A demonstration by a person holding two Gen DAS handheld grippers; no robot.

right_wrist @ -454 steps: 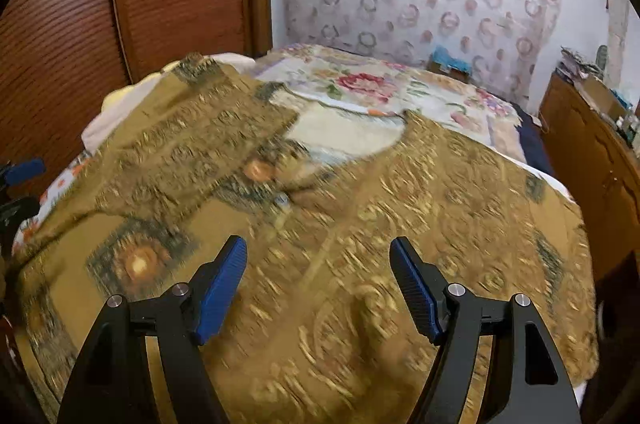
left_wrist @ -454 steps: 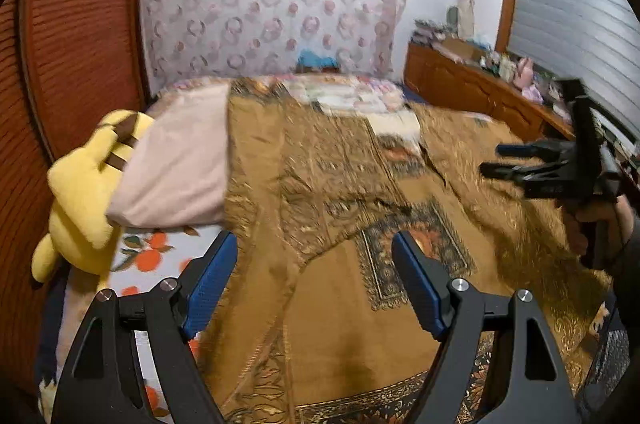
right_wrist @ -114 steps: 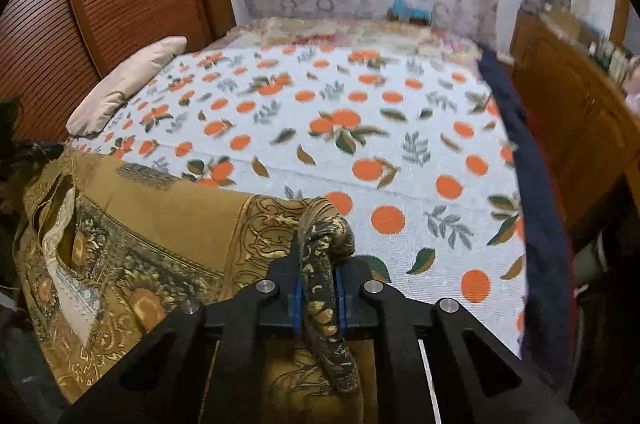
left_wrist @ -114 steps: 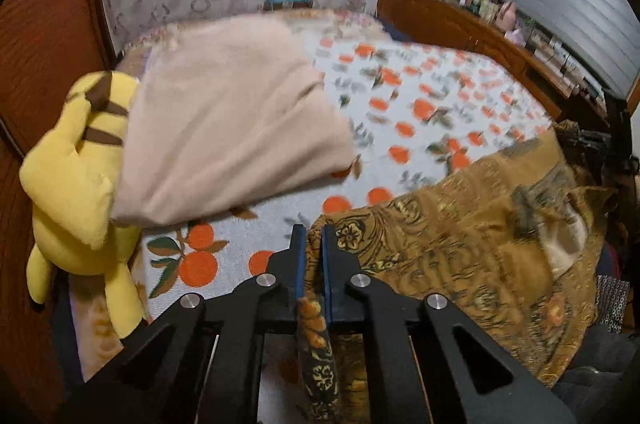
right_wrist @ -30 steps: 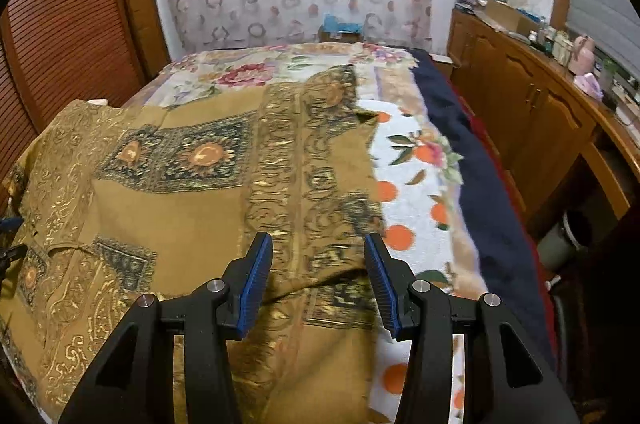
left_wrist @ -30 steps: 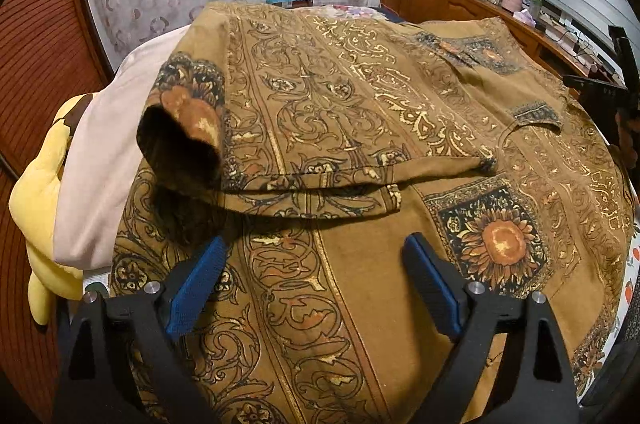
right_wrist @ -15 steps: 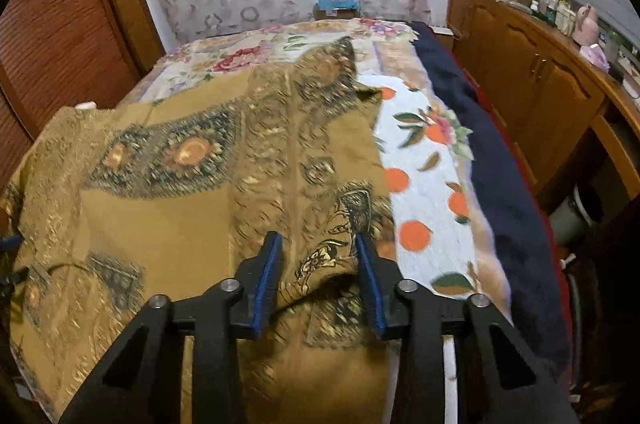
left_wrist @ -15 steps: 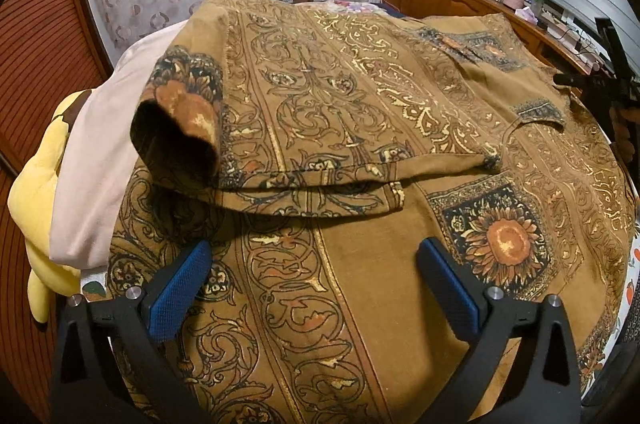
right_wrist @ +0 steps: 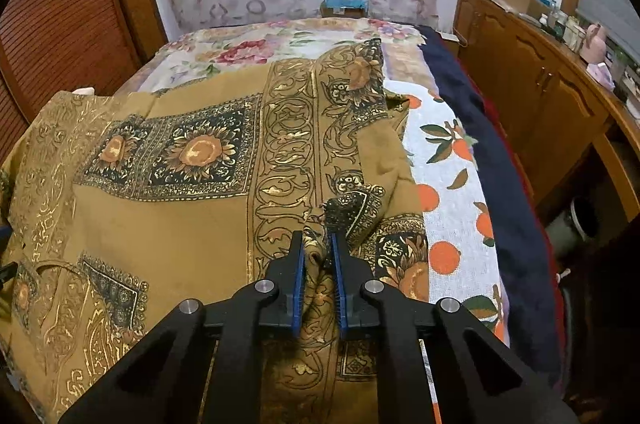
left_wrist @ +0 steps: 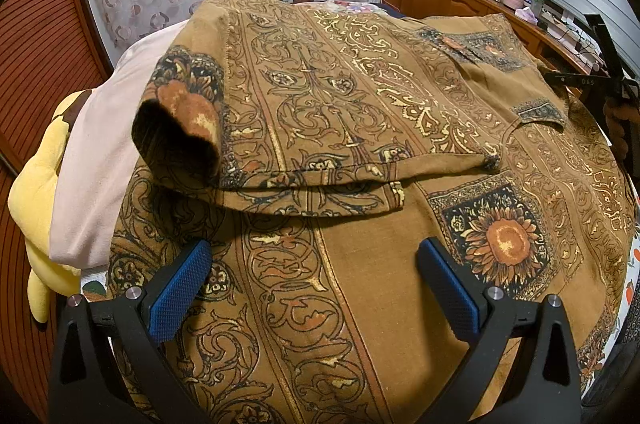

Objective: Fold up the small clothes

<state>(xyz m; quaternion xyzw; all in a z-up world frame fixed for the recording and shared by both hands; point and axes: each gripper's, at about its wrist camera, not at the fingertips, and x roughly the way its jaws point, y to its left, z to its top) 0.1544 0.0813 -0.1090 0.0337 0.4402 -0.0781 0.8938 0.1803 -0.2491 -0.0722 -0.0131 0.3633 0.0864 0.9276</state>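
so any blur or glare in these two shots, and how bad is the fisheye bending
Left wrist view: sharp, no motion blur; heavy barrel bend bulges the brown patterned garment, dark vignette in the corners, deep shadow inside the sleeve opening. Right wrist view: also sharp; gold print glints mildly, the cabinet curves, corners go black.

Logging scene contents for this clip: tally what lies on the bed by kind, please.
Brown patterned shirt: 1
Pink pillow: 1
Yellow plush toy: 1
Total: 3
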